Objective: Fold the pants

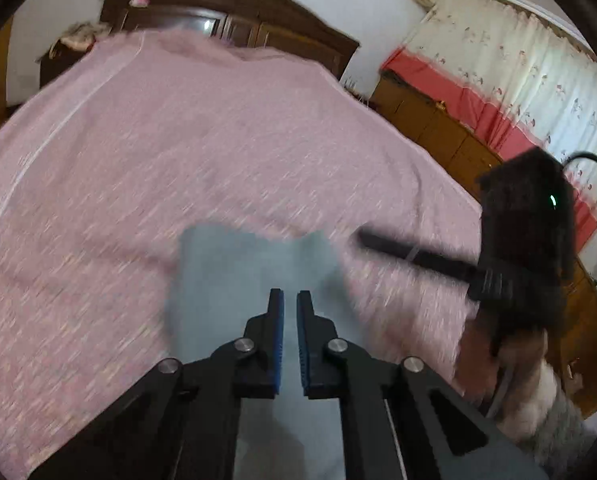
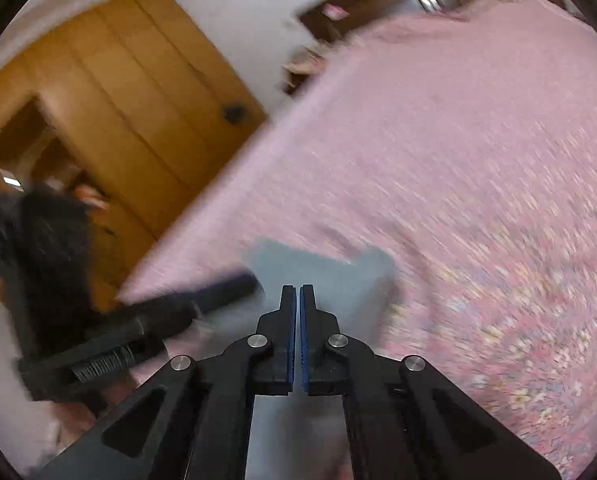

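Grey-blue pants (image 1: 250,280) lie folded into a rectangle on the pink bedspread (image 1: 178,140), stretching away from me. My left gripper (image 1: 290,300) hovers over the near part of the pants with a narrow gap between its blue pads and nothing in it. My right gripper (image 2: 298,294) is over the same pants (image 2: 338,276), its pads almost touching and empty. The right gripper also shows in the left wrist view (image 1: 368,237), at the pants' right edge. The left gripper shows in the right wrist view (image 2: 250,282), at their left edge. Both views are motion-blurred.
The pink bedspread (image 2: 458,140) covers a wide bed with a dark wooden headboard (image 1: 234,12) at the far end. Wooden cabinets (image 1: 438,128) and a curtain (image 1: 518,72) stand to the right, a wooden wardrobe (image 2: 118,92) to the left.
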{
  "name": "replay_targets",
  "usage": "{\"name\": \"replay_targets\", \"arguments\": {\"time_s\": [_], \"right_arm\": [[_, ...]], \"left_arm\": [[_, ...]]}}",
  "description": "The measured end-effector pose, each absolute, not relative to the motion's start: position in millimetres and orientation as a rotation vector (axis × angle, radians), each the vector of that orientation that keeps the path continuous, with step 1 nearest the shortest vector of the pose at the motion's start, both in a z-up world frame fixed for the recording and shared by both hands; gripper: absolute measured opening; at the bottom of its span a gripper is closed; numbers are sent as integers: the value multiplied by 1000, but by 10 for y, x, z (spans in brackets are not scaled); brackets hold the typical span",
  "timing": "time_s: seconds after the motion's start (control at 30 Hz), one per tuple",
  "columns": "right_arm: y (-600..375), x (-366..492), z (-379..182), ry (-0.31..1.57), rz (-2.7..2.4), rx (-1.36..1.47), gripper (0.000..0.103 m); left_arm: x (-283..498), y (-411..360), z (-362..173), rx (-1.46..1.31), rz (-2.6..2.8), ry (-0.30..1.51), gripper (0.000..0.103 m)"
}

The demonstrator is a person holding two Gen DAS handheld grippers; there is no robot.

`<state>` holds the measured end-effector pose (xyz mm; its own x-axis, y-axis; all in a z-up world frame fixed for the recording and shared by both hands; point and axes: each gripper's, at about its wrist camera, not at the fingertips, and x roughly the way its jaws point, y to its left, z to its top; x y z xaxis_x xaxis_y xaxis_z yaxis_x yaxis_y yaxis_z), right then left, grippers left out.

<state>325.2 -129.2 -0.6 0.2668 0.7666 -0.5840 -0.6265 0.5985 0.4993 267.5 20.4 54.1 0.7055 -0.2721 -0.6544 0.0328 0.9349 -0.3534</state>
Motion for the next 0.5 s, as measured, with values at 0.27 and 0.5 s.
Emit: {"name": "replay_targets", "arguments": {"time_s": [0.27, 0.5], "right_arm": [[-1664, 3349, -76, 896, 868, 354, 14], [-1954, 3302, -257, 1155, 1050, 552, 47]], "left_arm": [[3036, 598, -82, -486, 42, 822, 3], [2602, 599, 209, -404, 64, 777, 20]]}}
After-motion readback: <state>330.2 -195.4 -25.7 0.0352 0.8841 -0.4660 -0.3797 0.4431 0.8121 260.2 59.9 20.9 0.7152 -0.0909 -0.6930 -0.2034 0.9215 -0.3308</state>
